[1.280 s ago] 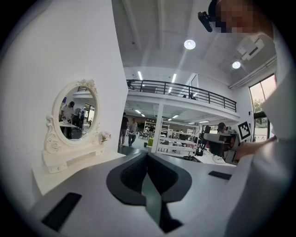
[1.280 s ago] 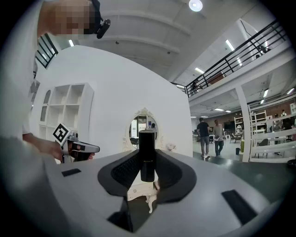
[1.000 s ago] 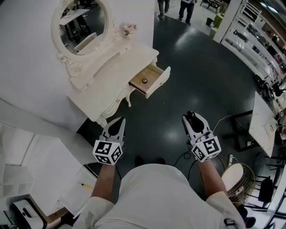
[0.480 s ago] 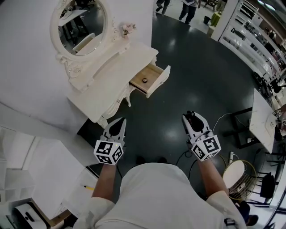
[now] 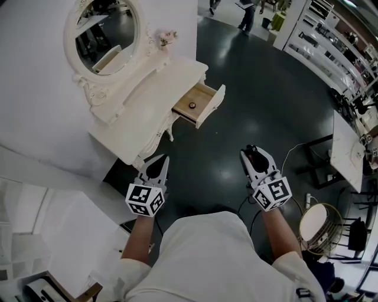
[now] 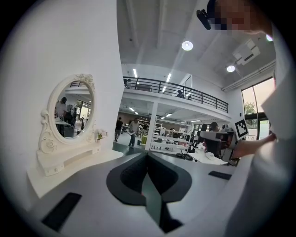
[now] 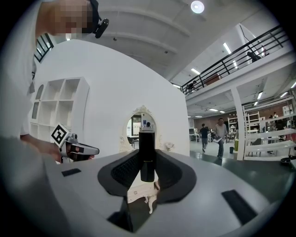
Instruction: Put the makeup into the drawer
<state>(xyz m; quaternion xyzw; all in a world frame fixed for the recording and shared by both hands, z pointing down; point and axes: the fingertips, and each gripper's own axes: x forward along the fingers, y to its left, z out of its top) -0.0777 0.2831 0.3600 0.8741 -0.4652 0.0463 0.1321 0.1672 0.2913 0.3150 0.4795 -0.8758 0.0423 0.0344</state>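
Note:
A white dressing table [image 5: 147, 100] with an oval mirror [image 5: 103, 29] stands against the wall at upper left. Its drawer [image 5: 214, 101] is pulled open, and a small dark round item [image 5: 192, 105] lies inside. My right gripper [image 5: 253, 152] is shut on a black makeup tube [image 7: 147, 148], held upright between the pads over the dark floor, well short of the drawer. My left gripper [image 5: 160, 160] hangs near the table's near corner, its jaws shut with nothing in them [image 6: 147, 157]. The table leg [image 7: 149, 201] shows below the tube in the right gripper view.
White shelving [image 5: 35, 236] stands at lower left. A white desk [image 5: 348, 153], a cable [image 5: 295, 156] and a round wire basket [image 5: 319, 227] are on the right. People [image 5: 248, 12] walk at the far end of the dark floor.
Both grippers have edged a little toward the dressing table. The grip on the tube is unchanged, and the left jaws stay shut.

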